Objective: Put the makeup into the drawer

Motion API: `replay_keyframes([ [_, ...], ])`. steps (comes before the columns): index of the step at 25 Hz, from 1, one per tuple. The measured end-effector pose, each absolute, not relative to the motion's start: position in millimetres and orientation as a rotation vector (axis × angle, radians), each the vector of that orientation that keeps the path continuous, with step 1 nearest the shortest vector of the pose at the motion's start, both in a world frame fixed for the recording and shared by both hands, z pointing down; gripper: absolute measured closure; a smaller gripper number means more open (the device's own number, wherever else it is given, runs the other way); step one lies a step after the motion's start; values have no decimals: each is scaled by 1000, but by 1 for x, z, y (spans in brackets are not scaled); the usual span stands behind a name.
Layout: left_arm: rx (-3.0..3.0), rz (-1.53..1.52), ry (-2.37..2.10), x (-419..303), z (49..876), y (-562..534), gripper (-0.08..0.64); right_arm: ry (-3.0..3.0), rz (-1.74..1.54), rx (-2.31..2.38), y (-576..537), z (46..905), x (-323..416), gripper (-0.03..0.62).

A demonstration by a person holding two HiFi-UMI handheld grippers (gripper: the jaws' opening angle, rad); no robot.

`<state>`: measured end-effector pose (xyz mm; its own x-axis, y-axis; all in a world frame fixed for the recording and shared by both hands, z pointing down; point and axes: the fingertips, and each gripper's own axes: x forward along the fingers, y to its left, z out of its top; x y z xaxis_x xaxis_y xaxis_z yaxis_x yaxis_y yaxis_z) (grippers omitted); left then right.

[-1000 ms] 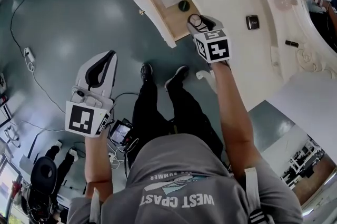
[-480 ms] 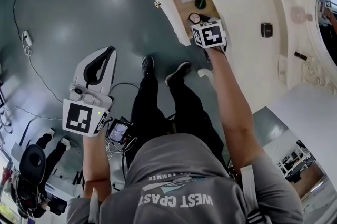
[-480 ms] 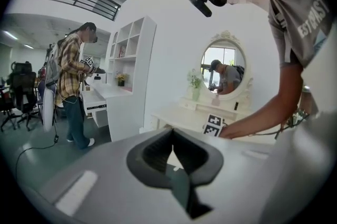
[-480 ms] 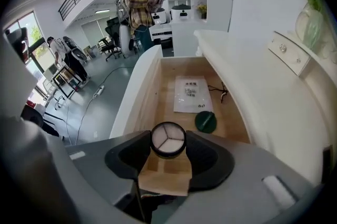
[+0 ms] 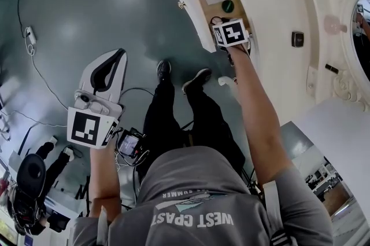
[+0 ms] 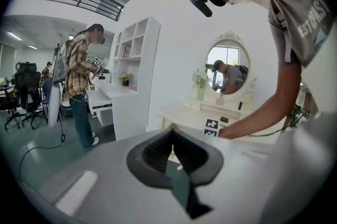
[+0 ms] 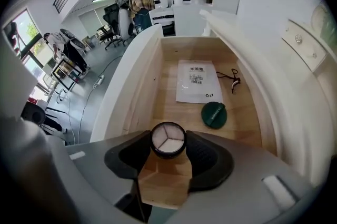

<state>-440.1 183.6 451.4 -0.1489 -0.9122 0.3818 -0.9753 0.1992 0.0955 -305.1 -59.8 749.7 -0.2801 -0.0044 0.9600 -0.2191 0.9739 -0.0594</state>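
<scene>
Placing step: the right gripper [image 7: 168, 150], clamped on the round compact [image 7: 168, 139] over the drawer's [image 7: 162, 108] near end, should lower and release, while the left gripper [image 6: 171, 137] hangs closed and empty.

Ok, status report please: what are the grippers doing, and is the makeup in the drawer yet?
Right gripper shut on round compact, over open drawer, not set down. Left gripper shut, empty. Green disc and paper packet farther in, clear of it.

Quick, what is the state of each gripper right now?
Left gripper: closed, holding nothing.
Right gripper: closed on the round makeup compact, above the open drawer.
</scene>
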Motion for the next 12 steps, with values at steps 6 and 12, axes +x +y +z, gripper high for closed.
replay_keyframes([
  [6, 1772, 252, -2137, -444, 444, 186, 558, -1805, 221, 136, -57, 752, -304, 371],
  [12, 1794, 263, -2151, -448, 428, 182, 558, -1811, 238, 155, -58, 741, -301, 362],
])
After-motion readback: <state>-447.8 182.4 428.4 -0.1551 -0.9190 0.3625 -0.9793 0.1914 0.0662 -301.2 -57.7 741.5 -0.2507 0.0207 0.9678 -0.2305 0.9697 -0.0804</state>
